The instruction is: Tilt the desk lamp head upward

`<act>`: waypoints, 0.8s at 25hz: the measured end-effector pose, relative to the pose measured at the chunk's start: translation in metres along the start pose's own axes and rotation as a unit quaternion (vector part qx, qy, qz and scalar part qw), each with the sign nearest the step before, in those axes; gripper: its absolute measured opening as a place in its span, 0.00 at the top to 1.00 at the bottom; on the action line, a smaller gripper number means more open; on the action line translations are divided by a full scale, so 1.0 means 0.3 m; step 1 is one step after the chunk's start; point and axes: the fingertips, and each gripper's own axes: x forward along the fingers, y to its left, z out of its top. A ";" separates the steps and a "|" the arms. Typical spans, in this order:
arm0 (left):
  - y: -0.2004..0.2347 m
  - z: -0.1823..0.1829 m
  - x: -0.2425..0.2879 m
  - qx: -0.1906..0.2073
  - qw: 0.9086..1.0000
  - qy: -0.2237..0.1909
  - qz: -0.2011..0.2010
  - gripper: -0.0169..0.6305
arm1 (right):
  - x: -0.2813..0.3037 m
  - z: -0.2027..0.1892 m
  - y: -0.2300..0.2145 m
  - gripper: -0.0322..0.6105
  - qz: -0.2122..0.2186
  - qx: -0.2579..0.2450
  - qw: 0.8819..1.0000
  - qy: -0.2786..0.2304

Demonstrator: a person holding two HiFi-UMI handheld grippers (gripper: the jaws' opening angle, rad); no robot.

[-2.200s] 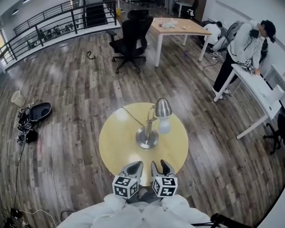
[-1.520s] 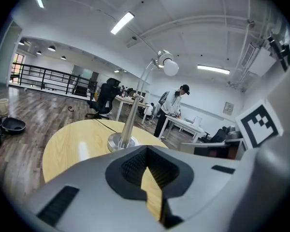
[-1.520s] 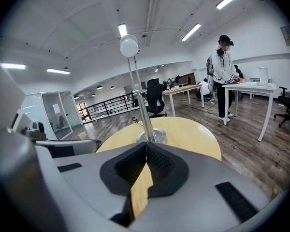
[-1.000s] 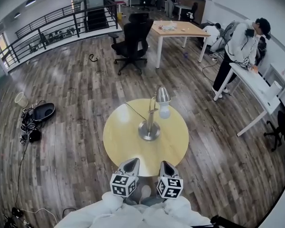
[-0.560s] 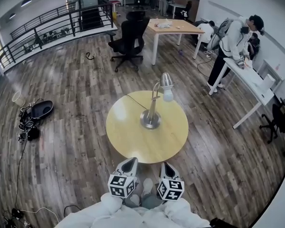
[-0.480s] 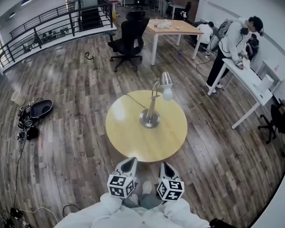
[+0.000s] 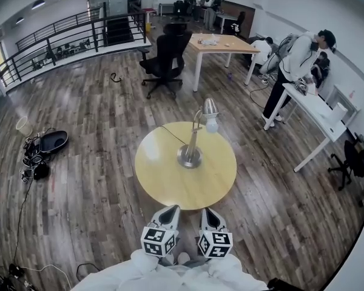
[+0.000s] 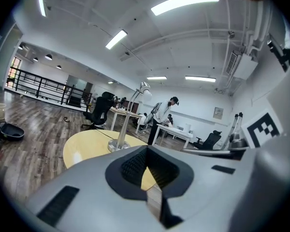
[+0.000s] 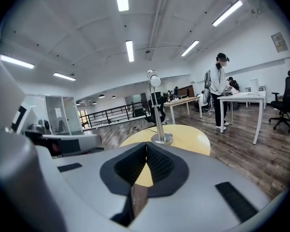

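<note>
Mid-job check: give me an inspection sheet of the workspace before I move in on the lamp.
Surface: round yellow table, holds only the lamp.
Job's things: desk lamp upright near the middle, head angled downward, untouched.
Clutter: nothing seen on the table.
Grippers: left gripper and right gripper both shut, empty, short of the table's near edge.
Cables: lamp cord leaves over the far-left edge; cable bundle on the floor, left.
Surroundings: office chair, wooden desk, person at a white desk, railing.

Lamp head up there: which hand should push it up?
Right, probably. The lamp head hangs right of its post, nearer the right tongs; the left tongs would have to cross the post. Both are shut, short of the table.
</note>
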 end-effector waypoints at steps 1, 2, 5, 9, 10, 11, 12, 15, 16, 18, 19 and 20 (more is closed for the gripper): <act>0.003 0.001 0.005 -0.001 1.000 0.001 0.002 0.98 | 0.006 0.002 0.001 0.93 0.003 -0.002 1.000 0.002; 0.004 0.004 0.010 -0.003 1.000 0.000 0.004 0.98 | 0.012 0.001 0.002 0.93 0.006 -0.005 1.000 0.005; -0.005 0.008 0.022 -0.004 1.000 -0.002 0.003 0.98 | 0.027 -0.002 -0.001 0.93 0.008 -0.027 1.000 0.014; -0.015 0.023 0.032 0.007 1.000 -0.003 0.002 0.98 | 0.039 0.018 -0.003 0.93 0.012 -0.034 0.999 0.009; -0.015 0.026 0.033 0.007 1.000 -0.004 0.003 0.98 | 0.040 0.020 -0.003 0.93 0.013 -0.035 0.999 0.008; -0.014 0.029 0.032 0.007 1.000 -0.005 0.005 0.98 | 0.042 0.021 -0.002 0.93 0.014 -0.036 0.999 0.009; -0.013 0.029 0.030 0.007 1.000 -0.005 0.007 0.98 | 0.042 0.020 0.000 0.93 0.015 -0.037 0.999 0.010; -0.005 0.027 0.026 0.004 1.000 -0.005 0.012 0.98 | 0.043 0.012 0.004 0.93 0.019 -0.040 0.999 0.013; -0.004 0.025 0.027 0.002 1.000 -0.005 0.013 0.98 | 0.043 0.009 0.002 0.93 0.019 -0.041 0.999 0.015; -0.001 0.022 0.027 0.001 1.000 -0.004 0.017 0.98 | 0.041 0.003 -0.003 0.93 0.020 -0.041 0.999 0.019; 0.001 0.022 0.024 0.000 1.000 -0.004 0.019 0.98 | 0.039 0.001 -0.005 0.93 0.021 -0.042 0.999 0.021; 0.004 0.022 0.020 -0.001 1.000 -0.004 0.023 0.98 | 0.035 -0.002 -0.006 0.93 0.021 -0.043 0.999 0.022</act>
